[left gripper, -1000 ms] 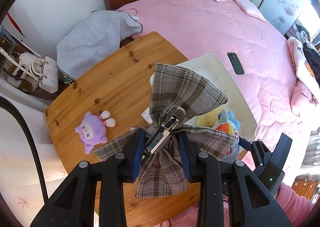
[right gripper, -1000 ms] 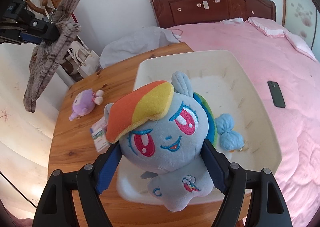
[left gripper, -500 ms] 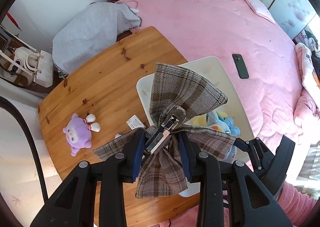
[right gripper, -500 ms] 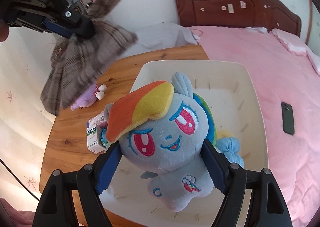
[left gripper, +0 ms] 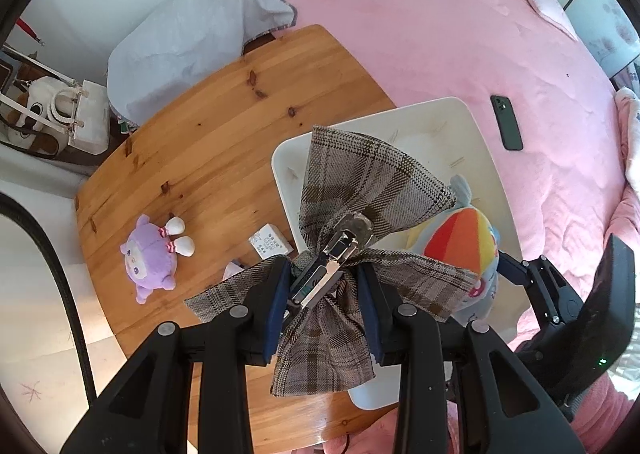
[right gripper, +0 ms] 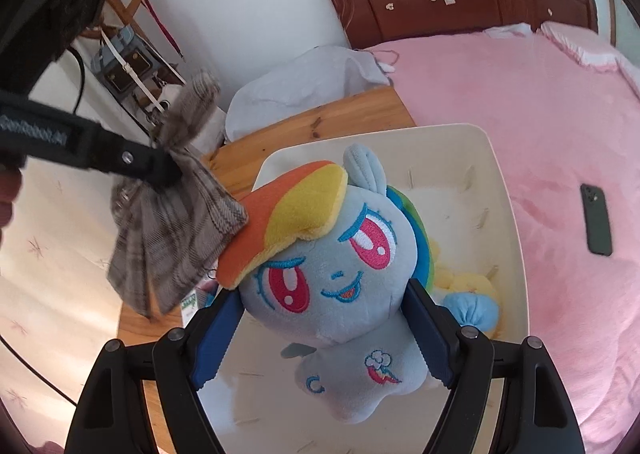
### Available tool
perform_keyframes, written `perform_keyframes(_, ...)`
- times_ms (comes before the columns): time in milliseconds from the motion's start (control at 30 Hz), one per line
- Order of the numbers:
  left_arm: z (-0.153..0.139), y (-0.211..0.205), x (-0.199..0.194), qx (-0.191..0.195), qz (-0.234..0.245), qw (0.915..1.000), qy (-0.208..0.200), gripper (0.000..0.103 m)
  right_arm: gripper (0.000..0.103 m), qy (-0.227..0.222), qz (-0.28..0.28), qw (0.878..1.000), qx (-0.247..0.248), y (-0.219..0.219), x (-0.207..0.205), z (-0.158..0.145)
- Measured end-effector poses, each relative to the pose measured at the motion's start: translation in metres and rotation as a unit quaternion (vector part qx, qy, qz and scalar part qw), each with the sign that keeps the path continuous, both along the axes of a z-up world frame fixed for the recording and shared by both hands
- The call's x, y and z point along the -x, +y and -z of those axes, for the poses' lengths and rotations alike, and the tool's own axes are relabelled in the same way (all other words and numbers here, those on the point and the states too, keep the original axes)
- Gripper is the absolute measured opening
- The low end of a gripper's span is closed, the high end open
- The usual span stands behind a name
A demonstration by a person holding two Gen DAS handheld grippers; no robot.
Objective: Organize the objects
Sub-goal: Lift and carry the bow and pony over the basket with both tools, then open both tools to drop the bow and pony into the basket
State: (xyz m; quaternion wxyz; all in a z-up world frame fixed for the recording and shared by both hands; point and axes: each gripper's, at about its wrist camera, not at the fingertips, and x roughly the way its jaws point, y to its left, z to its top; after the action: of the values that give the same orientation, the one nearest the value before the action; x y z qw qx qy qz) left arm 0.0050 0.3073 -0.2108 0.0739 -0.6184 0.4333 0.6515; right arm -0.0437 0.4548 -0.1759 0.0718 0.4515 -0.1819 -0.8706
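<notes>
Left wrist view: the left gripper [left gripper: 322, 284] was clamped on a plaid bow hair clip [left gripper: 352, 254], held over the near edge of the white basket [left gripper: 472, 122]; a purple plush [left gripper: 154, 256] lay on the wooden table [left gripper: 224, 142] to its left.

Right wrist view: the right gripper [right gripper: 324, 330], jaws wide, gripped a rainbow-maned pony plush [right gripper: 320, 274] above the basket [right gripper: 504, 190], with the bow [right gripper: 172, 222] up to its left.

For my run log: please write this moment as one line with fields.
left gripper: shut on plaid bow clip | right gripper: shut on blue pony plush | both over white basket | purple plush: on table
</notes>
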Motion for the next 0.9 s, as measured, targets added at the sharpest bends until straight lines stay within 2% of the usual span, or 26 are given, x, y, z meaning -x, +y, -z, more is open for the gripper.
perform_keyframes(300, 0.015, 0.010, 0.013, 0.016, -0.006, 0.9998, -0.001, 0.037, 0.083, 0.022, -0.010, 0.999, 0.021, 0.013, 0.001, -0.010)
perform_keyframes(467, 0.026, 0.016, 0.018, 0.022, -0.007, 0.9996, -0.015, 0.038, 0.083, 0.025, -0.001, 0.999, 0.027, 0.022, 0.001, -0.013)
perform_keyframes(900, 0.048, 0.033, 0.006, 0.028, 0.043, 0.9967, -0.063, 0.042, 0.084, 0.015, 0.032, 0.999, 0.040, 0.046, -0.006, -0.010)
